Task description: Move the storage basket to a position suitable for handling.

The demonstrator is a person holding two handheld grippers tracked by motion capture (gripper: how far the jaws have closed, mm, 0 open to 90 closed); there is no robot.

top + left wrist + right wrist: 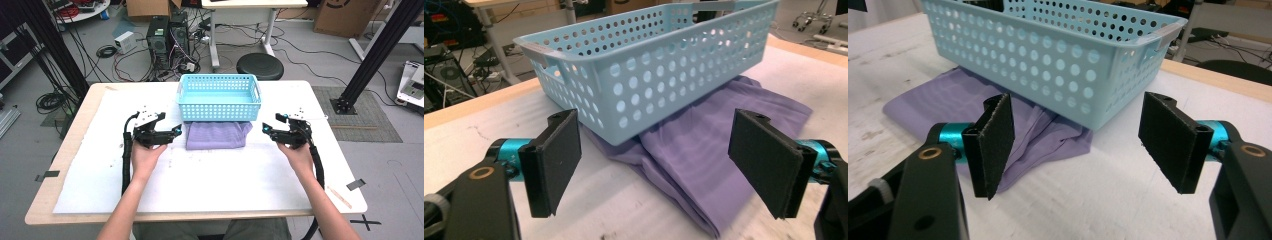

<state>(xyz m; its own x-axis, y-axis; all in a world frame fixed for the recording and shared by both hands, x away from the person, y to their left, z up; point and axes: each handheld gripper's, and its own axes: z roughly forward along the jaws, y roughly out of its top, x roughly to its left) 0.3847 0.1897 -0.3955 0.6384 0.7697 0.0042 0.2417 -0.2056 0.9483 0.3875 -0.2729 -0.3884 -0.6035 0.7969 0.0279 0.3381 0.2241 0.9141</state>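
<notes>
Both sets of fingers wide open, empty: left gripper [172,131], right gripper [270,126]. Purple cloth [216,135] pinned under blue basket [218,106]; risked dragging basket along worktop [210,175] if pulled.

The counter [300,200] has a pale wooden top under a white sheet [210,185] and stands on a grey floor [100,35] strewn with cables [50,101]. Behind it are two computer towers [167,37], a round black stool [259,65] and a white desk [250,10]. Cardboard boxes [345,15] sit at the back, and black frame posts [380,50] rise at both sides.
</notes>
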